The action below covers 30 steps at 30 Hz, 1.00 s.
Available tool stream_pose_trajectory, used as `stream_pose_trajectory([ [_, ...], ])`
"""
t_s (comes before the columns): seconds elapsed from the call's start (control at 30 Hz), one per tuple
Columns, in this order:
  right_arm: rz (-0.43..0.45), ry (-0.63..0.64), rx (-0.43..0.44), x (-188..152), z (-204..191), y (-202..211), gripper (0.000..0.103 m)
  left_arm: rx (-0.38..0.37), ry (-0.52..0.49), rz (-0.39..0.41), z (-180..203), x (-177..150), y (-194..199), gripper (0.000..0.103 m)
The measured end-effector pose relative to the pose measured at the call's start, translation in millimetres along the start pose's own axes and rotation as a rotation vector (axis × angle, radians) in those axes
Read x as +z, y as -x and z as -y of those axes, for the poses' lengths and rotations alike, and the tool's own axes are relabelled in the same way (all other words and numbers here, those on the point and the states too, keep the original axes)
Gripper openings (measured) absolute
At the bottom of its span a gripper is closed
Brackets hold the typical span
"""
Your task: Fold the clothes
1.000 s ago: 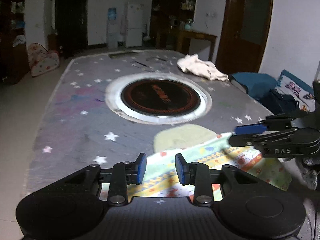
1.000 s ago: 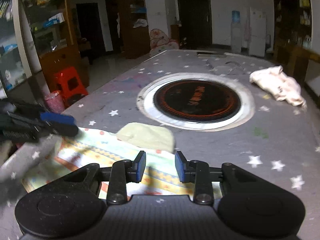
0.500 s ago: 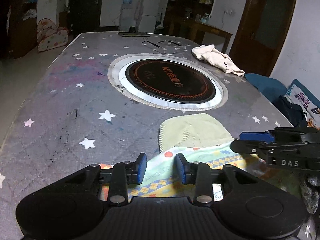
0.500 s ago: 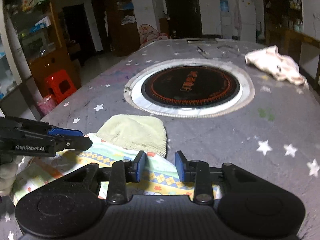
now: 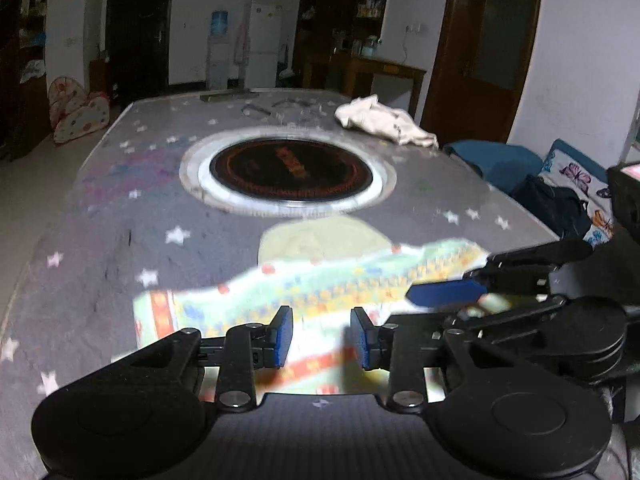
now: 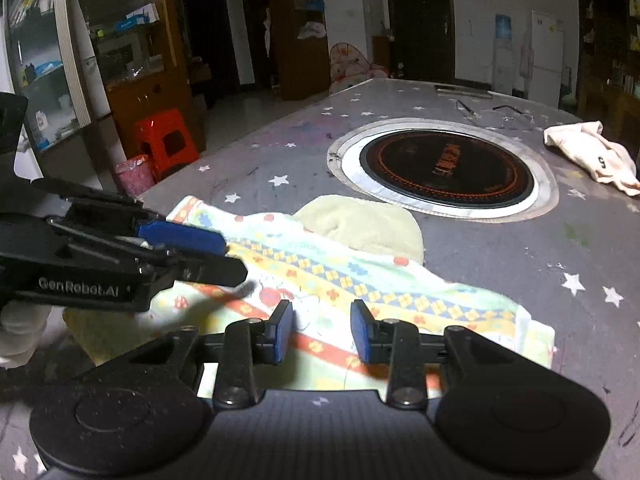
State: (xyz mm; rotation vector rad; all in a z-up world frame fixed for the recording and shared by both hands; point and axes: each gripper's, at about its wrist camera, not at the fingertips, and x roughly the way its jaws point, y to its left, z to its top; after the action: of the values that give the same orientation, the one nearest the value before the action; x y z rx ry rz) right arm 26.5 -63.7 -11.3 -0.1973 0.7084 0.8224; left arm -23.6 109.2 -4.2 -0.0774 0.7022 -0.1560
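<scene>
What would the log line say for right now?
left gripper: open, empty | right gripper: open, empty | colourful garment: flat, unfolded | both above it

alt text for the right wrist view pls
A right hand-held gripper, open and empty, hovers over a colourful patterned cloth on a grey star-print table. The left hand-held gripper reaches in from the left; a pale green cloth lies behind.

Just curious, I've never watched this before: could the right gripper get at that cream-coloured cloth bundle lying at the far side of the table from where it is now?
Probably not without moving. The right gripper hangs open over the patterned garment, and the cream cloth lies far beyond the round black cooktop. Nothing blocks the way.
</scene>
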Motion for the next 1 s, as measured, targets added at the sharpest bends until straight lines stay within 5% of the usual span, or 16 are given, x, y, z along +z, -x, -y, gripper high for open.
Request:
stream_pose_trajectory([
  [0.77,-0.001,-0.101,-0.096,-45,41,62,0.031,0.029,0.085,-0.010,-11,-38,30,0.035],
  [1.0,-0.001,-0.049,-0.106,-45,30,69,0.039,0.054,0.118,0.009,-17,-42,46,0.039],
])
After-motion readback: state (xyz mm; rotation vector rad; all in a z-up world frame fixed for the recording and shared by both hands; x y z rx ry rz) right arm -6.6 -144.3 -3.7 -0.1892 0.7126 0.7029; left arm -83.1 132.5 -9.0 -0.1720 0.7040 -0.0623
